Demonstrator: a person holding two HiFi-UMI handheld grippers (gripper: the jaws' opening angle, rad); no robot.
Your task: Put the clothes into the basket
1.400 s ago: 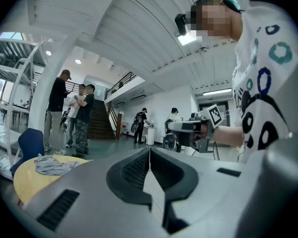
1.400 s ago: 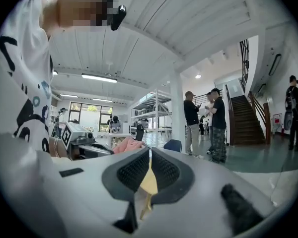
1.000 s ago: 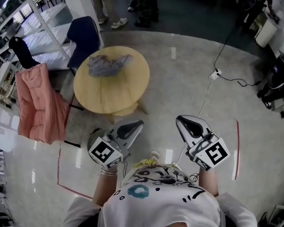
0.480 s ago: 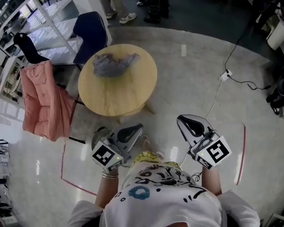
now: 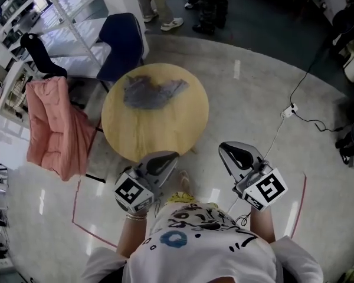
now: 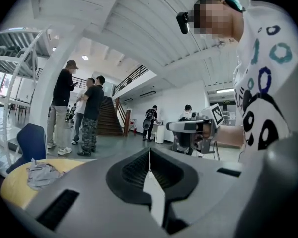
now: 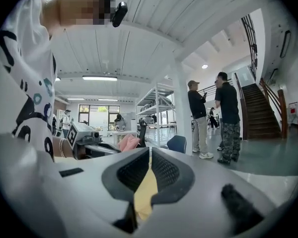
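A crumpled grey garment [image 5: 150, 92] lies on the far half of a round wooden table [image 5: 159, 134]; the left gripper view shows the grey garment [image 6: 42, 172] low at the left. A pink garment [image 5: 53, 125] hangs over a dark chair to the table's left, and the right gripper view catches the pink garment [image 7: 129, 142] too. My left gripper [image 5: 167, 157] hovers at the table's near edge, shut and empty. My right gripper [image 5: 231, 150] is over the floor right of the table, shut with nothing in it. No basket is in view.
A blue chair [image 5: 123, 43] stands behind the table next to a white shelving rack [image 5: 65, 16]. Several people [image 5: 165, 5] stand at the back. A power strip with its cable [image 5: 290, 109] lies on the floor at right. Red tape lines [image 5: 76, 211] mark the floor.
The table and both garments have drawn nearer and slid right and down in the head view. Both grippers stay shut, side by side in front of the body, the left now at the table's edge.
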